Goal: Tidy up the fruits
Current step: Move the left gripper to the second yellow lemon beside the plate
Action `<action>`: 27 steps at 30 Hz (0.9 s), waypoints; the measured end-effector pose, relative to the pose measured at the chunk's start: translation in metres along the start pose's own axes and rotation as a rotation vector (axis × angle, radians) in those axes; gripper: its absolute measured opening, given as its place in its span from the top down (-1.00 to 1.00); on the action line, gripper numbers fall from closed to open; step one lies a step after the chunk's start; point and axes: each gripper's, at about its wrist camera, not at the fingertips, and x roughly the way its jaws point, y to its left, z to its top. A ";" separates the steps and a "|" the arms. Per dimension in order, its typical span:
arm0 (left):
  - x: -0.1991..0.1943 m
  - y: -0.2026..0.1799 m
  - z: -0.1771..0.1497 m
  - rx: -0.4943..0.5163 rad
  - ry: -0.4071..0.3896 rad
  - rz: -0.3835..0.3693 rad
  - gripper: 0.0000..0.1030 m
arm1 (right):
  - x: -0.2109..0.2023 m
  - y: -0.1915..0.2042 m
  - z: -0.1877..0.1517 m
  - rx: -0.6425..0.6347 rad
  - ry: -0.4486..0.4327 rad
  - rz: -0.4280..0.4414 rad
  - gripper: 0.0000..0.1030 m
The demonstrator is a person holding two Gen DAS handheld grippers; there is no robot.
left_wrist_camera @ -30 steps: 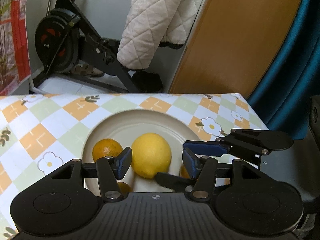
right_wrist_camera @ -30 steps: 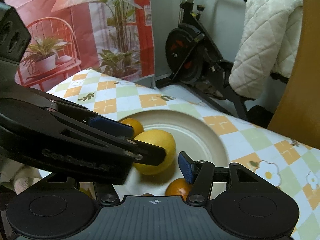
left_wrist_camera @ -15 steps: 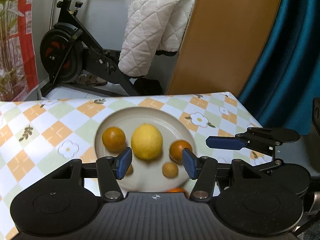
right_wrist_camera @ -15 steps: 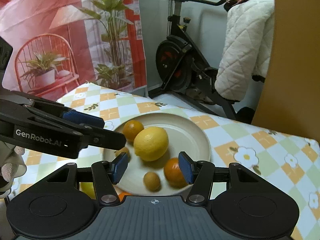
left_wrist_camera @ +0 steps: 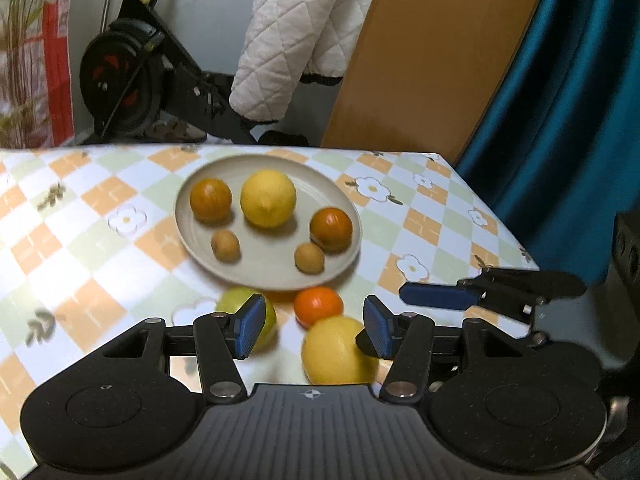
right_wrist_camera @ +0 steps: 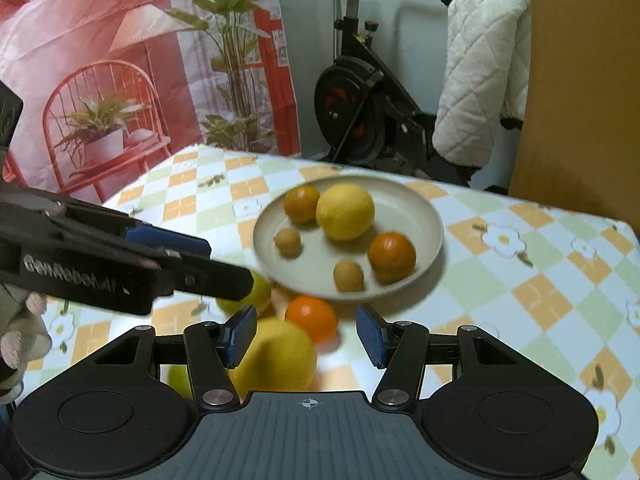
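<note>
- Both claws have pulled back from the plate (left_wrist_camera: 348,208) over the last second; a second ago they sat low and close over the fruit, and now the whole plate shows in both views.
- The left claw (left_wrist_camera: 314,330) stands wide open and holds nothing. The right claw (right_wrist_camera: 302,334) is likewise wide open and empty.
- On the plate lie 5 fruits: a big lemon (left_wrist_camera: 268,199), 2 dark oranges (left_wrist_camera: 211,200) either side of it, and 2 small brown fruits (left_wrist_camera: 225,245) nearer the camera.
- 3 fruits lie loose on the worktop (left_wrist_camera: 80,216) just in front of the plate: a green fruit (left_wrist_camera: 240,300), a bright tangerine (left_wrist_camera: 318,306) and a second yellow fruit (left_wrist_camera: 336,350).
- Judged from this, the plate is part filled and the loose 3 are the work left; the retreat probably sets up the next pick.
- In the right view the left claw's arm crosses in front of the green fruit, so the 2 claws crowd each other there.
- The tangerine and yellow fruit sit close together, perhaps touching, leaving little finger room.
- Behind the worktop stand an exercise bike (right_wrist_camera: 360,96), a white quilted cover (left_wrist_camera: 304,28) and a blue curtain (left_wrist_camera: 568,120), all well clear.
</note>
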 end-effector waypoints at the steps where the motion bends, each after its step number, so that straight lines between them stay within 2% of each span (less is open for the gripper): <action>1: 0.000 0.000 -0.003 -0.006 0.005 -0.002 -0.10 | 0.000 0.001 -0.004 -0.002 0.010 -0.002 -0.01; 7: 0.004 0.000 -0.013 -0.018 0.031 -0.002 -0.08 | 0.001 0.006 -0.018 0.013 0.034 0.011 -0.01; 27: 0.019 0.000 -0.021 -0.068 0.059 -0.036 -0.06 | 0.008 0.006 -0.017 0.014 0.043 0.052 0.03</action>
